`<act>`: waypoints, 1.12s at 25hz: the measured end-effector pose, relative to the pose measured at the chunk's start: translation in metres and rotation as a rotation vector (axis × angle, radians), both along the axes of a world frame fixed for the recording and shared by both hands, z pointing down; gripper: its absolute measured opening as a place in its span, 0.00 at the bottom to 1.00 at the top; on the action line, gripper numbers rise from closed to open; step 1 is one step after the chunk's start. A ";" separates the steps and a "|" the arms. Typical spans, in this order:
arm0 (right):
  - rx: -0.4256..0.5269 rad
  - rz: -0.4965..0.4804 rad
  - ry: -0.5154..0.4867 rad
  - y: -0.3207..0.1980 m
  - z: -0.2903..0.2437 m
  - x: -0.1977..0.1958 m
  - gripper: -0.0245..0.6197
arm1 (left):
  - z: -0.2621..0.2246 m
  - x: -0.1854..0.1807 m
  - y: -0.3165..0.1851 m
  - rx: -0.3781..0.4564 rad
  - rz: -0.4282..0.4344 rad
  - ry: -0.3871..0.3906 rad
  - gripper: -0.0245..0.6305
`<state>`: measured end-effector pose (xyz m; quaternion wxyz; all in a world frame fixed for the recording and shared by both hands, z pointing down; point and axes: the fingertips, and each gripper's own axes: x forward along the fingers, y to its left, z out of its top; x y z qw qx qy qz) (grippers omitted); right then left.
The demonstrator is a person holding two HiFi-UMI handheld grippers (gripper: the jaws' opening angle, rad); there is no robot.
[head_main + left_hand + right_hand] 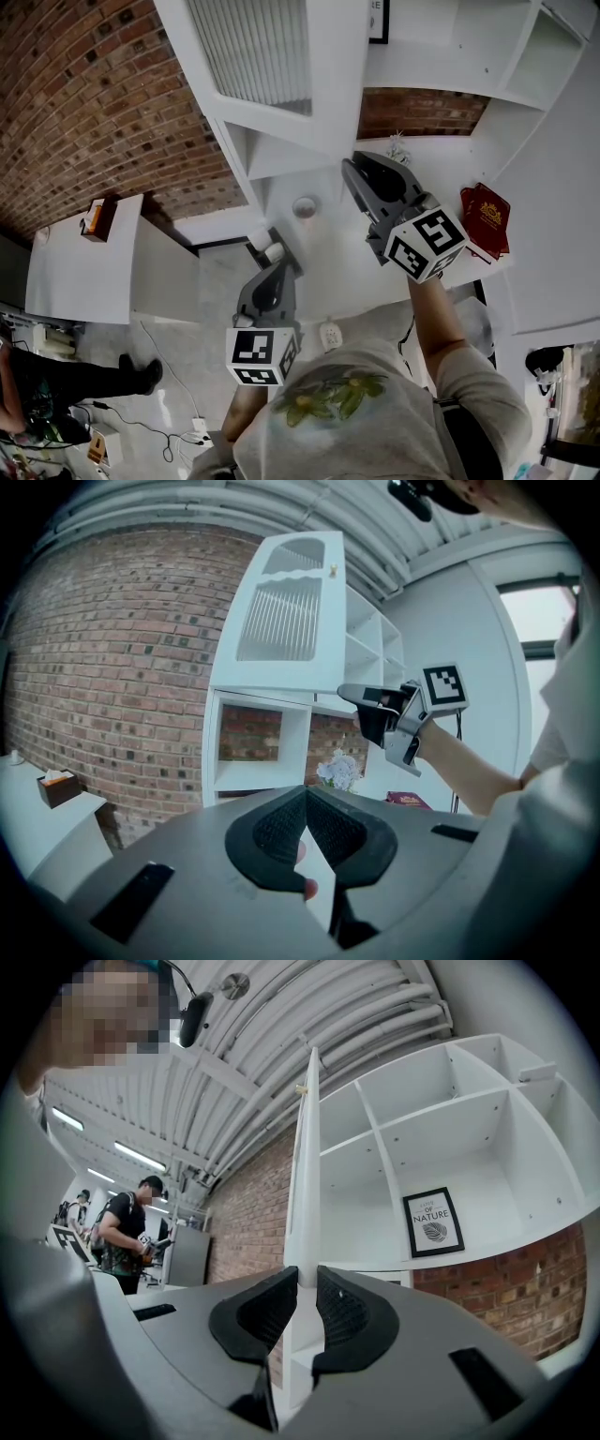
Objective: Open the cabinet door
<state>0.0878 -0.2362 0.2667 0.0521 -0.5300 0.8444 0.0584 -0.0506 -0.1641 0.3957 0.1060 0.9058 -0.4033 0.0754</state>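
Observation:
The white cabinet door (272,56), with a ribbed glass panel, stands swung out from the white shelf unit (450,56). My right gripper (352,164) is raised at the door's lower edge. In the right gripper view the door (305,1176) shows edge-on and runs down between the jaws of my right gripper (307,1279), which are shut on it. The left gripper view shows the door's face (281,621) with the right gripper (352,694) under its corner. My left gripper (281,261) hangs lower and apart from the door; its jaws (307,794) are shut and hold nothing.
A red book (486,217), white flowers (398,145) and a small bowl (305,206) sit on the cabinet's lower surface. A framed print (433,1222) stands on a shelf. A white counter (84,272) with a tissue box (98,216) is at left. A person (127,1232) stands far off.

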 end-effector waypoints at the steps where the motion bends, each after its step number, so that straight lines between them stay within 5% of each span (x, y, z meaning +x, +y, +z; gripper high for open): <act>1: 0.001 -0.006 -0.004 0.001 0.000 -0.002 0.15 | 0.000 -0.001 0.001 -0.001 -0.002 0.000 0.05; 28: 0.033 -0.172 0.001 0.035 -0.002 -0.054 0.14 | 0.002 -0.018 0.026 -0.035 -0.041 0.008 0.05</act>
